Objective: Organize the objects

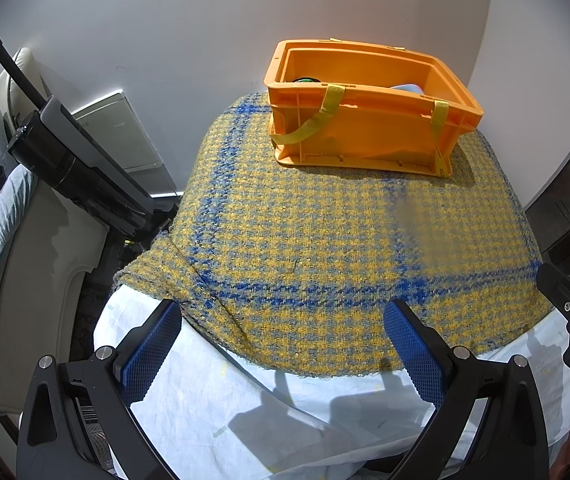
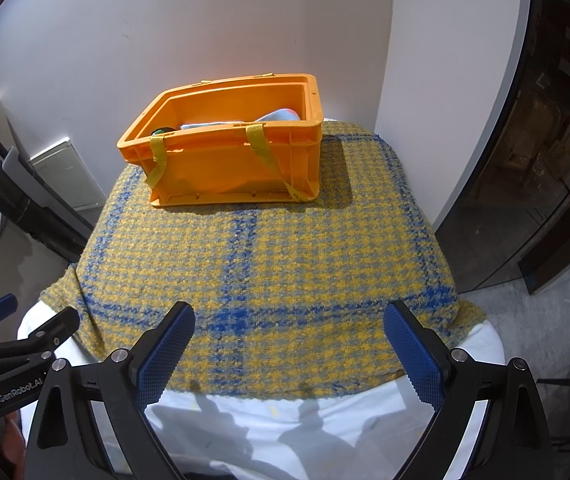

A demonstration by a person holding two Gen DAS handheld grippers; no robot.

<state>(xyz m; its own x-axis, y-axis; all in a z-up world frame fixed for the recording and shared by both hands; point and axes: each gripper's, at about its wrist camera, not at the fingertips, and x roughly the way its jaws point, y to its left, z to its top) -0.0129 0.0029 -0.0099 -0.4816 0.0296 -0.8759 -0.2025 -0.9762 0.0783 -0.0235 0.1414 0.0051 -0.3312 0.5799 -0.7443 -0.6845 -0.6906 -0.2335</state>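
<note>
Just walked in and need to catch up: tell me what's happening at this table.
A person holds two grippers over a table covered with a yellow-and-blue woven cloth. The left gripper and right gripper are both open and empty, hovering at the near edge. At the far end, by the wall, sits an orange crate with yellow straps; something light blue and a dark item with green already lie inside. Nothing is being gripped at this moment.

The orange crate (image 2: pixel 229 148) wall hides most of its contents. A green-black item (image 2: pixel 161 131) and pale cloth (image 2: pixel 281 115) barely show, unidentifiable.
</note>
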